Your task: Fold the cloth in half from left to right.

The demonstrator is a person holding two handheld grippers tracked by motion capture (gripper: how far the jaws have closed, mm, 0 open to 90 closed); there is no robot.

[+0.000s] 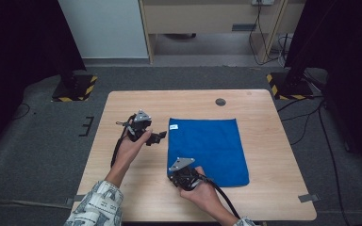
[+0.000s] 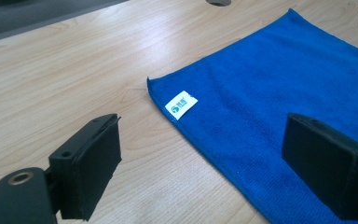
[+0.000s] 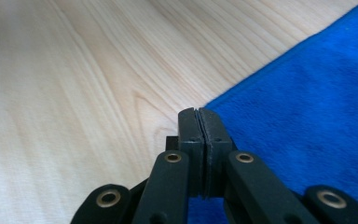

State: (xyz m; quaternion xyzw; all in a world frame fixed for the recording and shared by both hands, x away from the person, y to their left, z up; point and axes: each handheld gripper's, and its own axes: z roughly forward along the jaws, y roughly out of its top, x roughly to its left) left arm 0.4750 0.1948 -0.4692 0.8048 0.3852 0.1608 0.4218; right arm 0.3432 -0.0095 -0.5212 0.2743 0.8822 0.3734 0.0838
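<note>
A blue cloth (image 1: 207, 146) lies flat on the wooden table (image 1: 273, 141), with a small white label (image 2: 181, 105) at its far left corner. My left gripper (image 1: 158, 138) hovers open just left of that corner. In the left gripper view, the left gripper (image 2: 209, 154) has one jaw over bare wood and the other over the blue cloth (image 2: 279, 84). My right gripper (image 1: 173, 175) is shut at the cloth's near left corner. In the right gripper view, the right gripper (image 3: 198, 116) has its tips at the edge of the cloth (image 3: 307, 107), and I see no fabric between them.
A round cable hole (image 1: 220, 101) sits near the table's far edge. Two black stands with yellow-striped bases (image 1: 75, 89) stand on the grey floor beyond the far corners. Bare wood lies left and right of the cloth.
</note>
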